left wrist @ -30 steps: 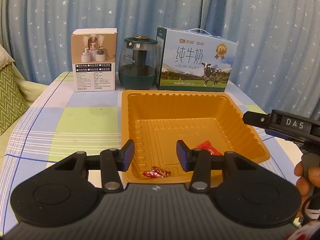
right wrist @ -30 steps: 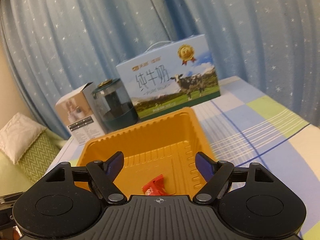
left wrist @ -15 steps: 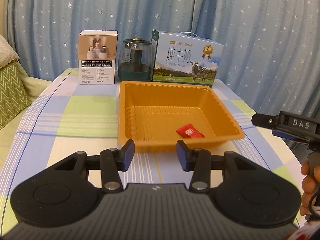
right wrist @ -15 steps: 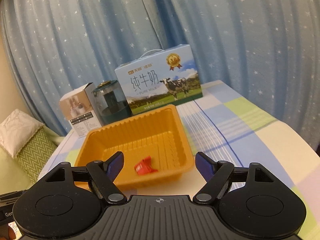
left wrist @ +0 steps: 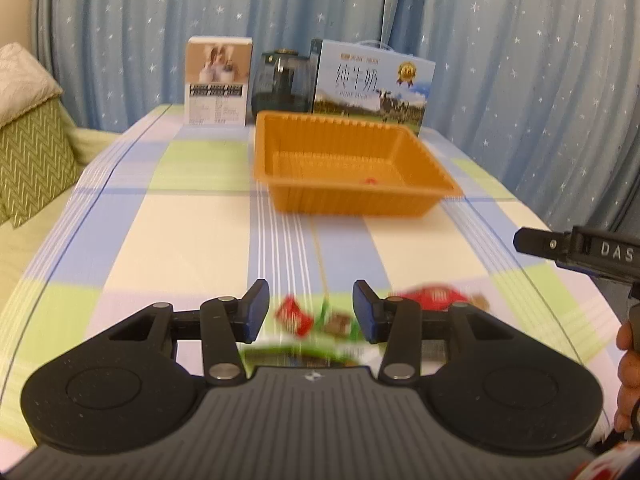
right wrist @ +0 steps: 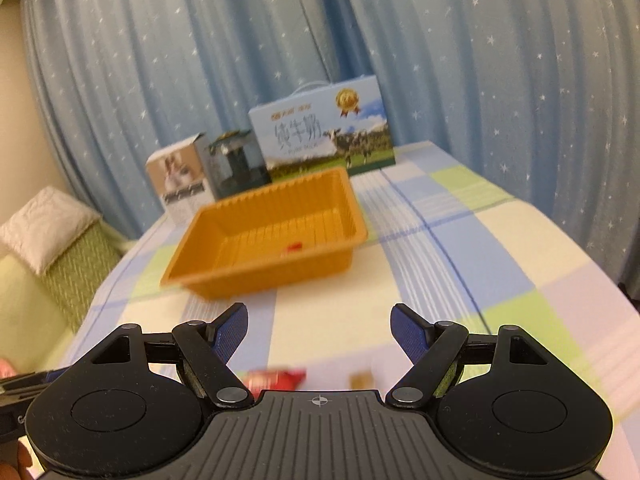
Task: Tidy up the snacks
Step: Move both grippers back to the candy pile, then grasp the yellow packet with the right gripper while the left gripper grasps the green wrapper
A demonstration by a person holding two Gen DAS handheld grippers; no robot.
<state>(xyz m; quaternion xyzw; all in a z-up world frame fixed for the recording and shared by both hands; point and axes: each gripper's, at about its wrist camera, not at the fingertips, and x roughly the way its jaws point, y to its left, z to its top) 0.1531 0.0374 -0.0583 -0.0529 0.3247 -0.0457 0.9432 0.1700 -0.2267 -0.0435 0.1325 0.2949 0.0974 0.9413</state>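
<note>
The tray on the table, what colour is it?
The tray is orange, clearest in the left wrist view.

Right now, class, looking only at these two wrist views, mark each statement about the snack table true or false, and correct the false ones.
1. The orange tray holds one small red item. True.
2. The left gripper is clamped on a snack. False: its jaws stand apart and press on nothing; the small red packet lies on the tablecloth beyond them.
3. The milk carton stands behind the tray. True.
4. The tray is piled full of snacks. False: apart from that one red item, its floor looks bare.
5. The right gripper has its jaws wide apart and empty. True.
6. The dark green jar lies tipped inside the tray. False: it stands upright behind the tray, between the white box and the carton.
</note>
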